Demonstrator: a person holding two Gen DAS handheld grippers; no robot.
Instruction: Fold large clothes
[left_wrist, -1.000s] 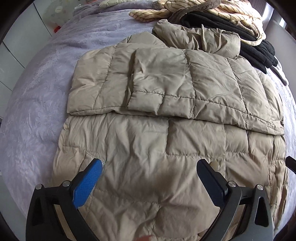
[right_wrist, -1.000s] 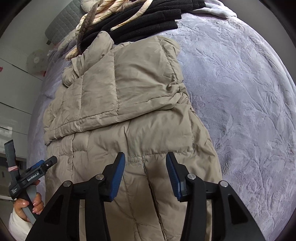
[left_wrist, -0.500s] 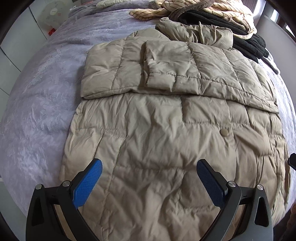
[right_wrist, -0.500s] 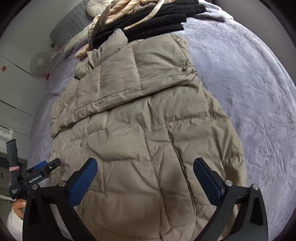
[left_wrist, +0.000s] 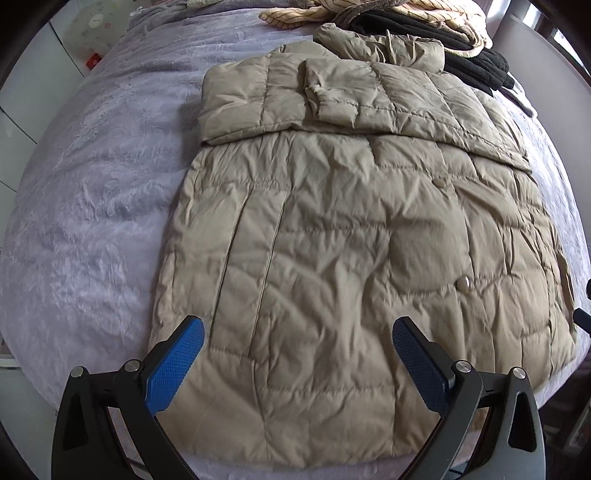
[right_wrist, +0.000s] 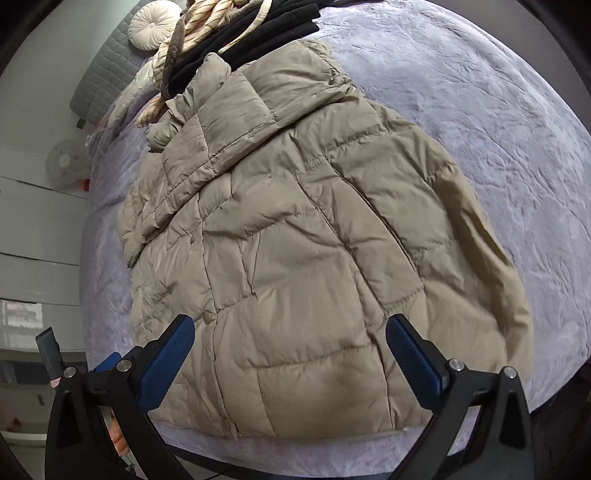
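Currently I see the beige puffer jacket (left_wrist: 351, 240) flat on the bed (left_wrist: 92, 221), sleeves folded at 12 o'clock. Left hand-held gripper (left_wrist: 297, 354) gapes wide, empty. Right hand-held gripper (right_wrist: 290, 350), jaws just opened, grips nothing.

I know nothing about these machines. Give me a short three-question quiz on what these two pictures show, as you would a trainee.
1. True or false: the right tongs are clamped on the jacket.
2. What lies across the jacket's upper part? A) its own sleeves B) a towel C) a pillow
3. Fill in: beyond the jacket's collar lies a pile of black and ______ clothes.

Key:
1. False. Both the right tongs and the left tongs stand wide open above the jacket, with nothing pinched.
2. A. The sleeves are folded in across the chest.
3. Striped. They lie on the lilac bedspread.
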